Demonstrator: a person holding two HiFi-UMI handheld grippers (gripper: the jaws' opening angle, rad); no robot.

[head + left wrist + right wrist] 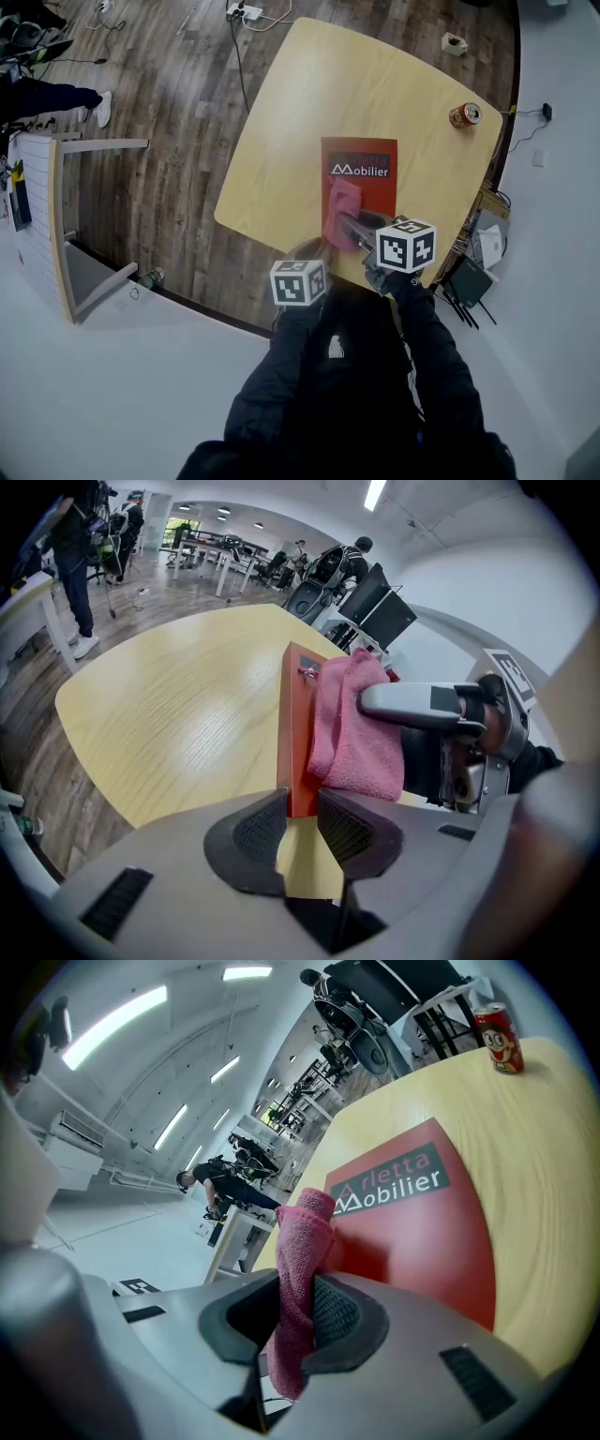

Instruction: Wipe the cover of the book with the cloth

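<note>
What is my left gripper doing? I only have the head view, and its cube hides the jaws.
Observer: The left gripper view shows the left gripper shut on the book's near edge.
Operator: Is the cloth properly gripped on the right?
Observer: Yes. In the right gripper view, the right gripper is shut on the cloth, which stands bunched between the jaws with a tail hanging out behind them.
Operator: Does it touch the book?
Observer: Seen from the left gripper, it lies against the book's face, under the right gripper.
</note>
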